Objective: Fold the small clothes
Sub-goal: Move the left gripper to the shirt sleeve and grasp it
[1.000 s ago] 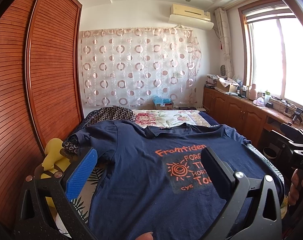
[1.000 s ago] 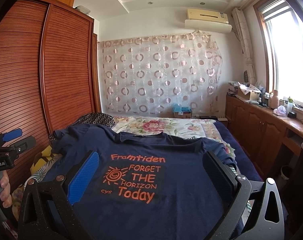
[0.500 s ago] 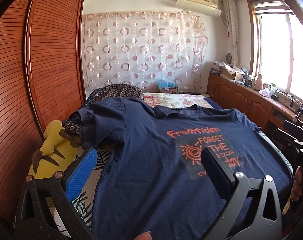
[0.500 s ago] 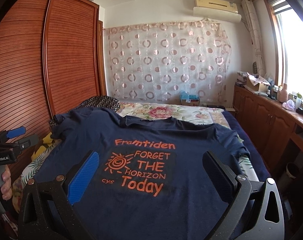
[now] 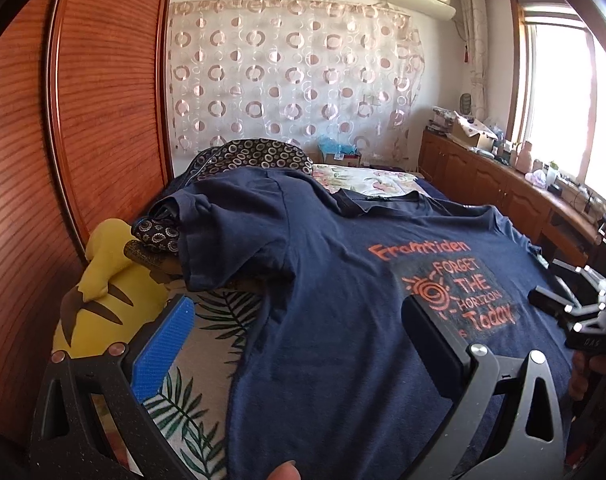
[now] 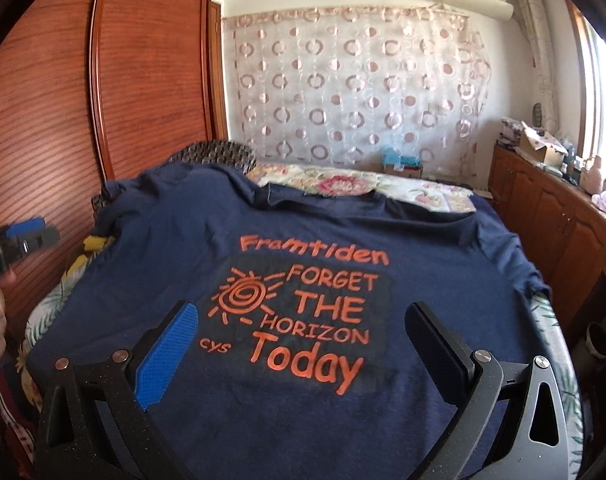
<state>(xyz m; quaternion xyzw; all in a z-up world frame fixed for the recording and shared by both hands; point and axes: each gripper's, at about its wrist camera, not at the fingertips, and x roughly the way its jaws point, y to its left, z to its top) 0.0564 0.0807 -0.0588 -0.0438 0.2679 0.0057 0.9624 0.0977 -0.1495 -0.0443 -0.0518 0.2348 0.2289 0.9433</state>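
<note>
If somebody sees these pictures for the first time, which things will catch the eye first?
First the navy T-shirt with orange print, spread flat over the bed under both open grippers, left and right. Next the yellow plush toy at the bed's left edge, beside the wardrobe.

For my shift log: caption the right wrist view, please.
Open right gripper poised above a navy T-shirt spread print-up and unfolded on the bed.

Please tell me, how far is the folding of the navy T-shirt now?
Done: the navy T-shirt lies spread print-up on the bed. In hand: nothing; the left gripper and right gripper are both open above it. Left: every fold, since both sleeves lie unfolded and the left sleeve drapes over a patterned pillow.
</note>
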